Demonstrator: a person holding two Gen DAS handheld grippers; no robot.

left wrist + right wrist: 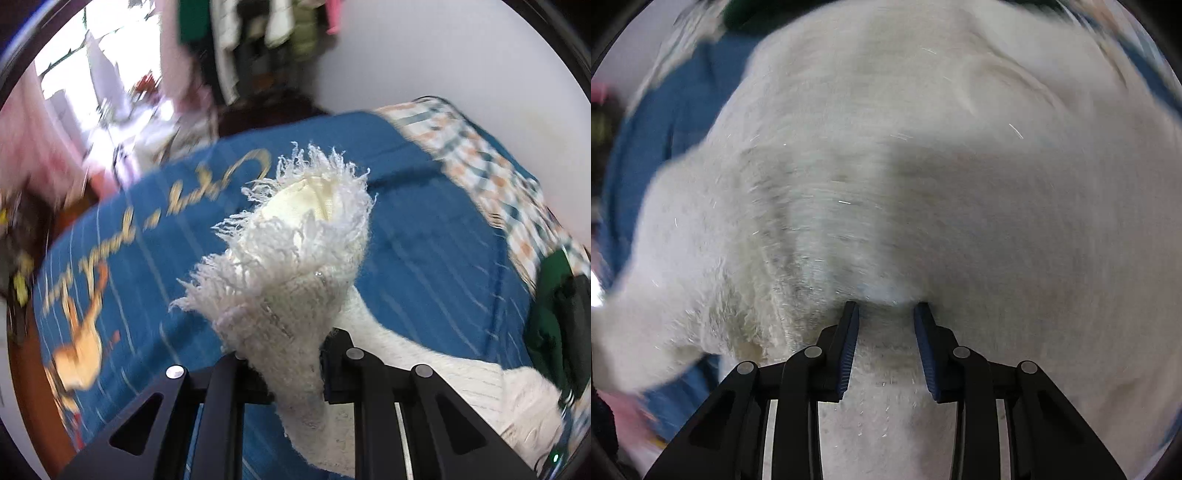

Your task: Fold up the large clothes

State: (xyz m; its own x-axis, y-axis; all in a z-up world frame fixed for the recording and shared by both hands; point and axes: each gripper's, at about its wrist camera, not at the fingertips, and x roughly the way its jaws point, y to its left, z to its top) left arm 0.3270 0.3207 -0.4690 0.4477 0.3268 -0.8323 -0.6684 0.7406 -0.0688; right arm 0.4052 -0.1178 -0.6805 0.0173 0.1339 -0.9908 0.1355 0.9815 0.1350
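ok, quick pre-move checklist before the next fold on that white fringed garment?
1. Left claw grips the garment: ok, shut on the fringed end of the white garment, lifted off the blue bedspread.
2. Right claw grip: not ok, jaws apart with tips sunk into the fabric, no pinch visible.
3. Garment lying flat: cannot tell, right view is blurred.
4. Landing area on the bedspread: ok, open blue surface ahead of the left claw.
5. Dark green clothing at the bed's edge clear of the fold: cannot tell, it sits close to the white fabric.

daylight, bright window [92, 74] | motion blur | fisheye edges dark
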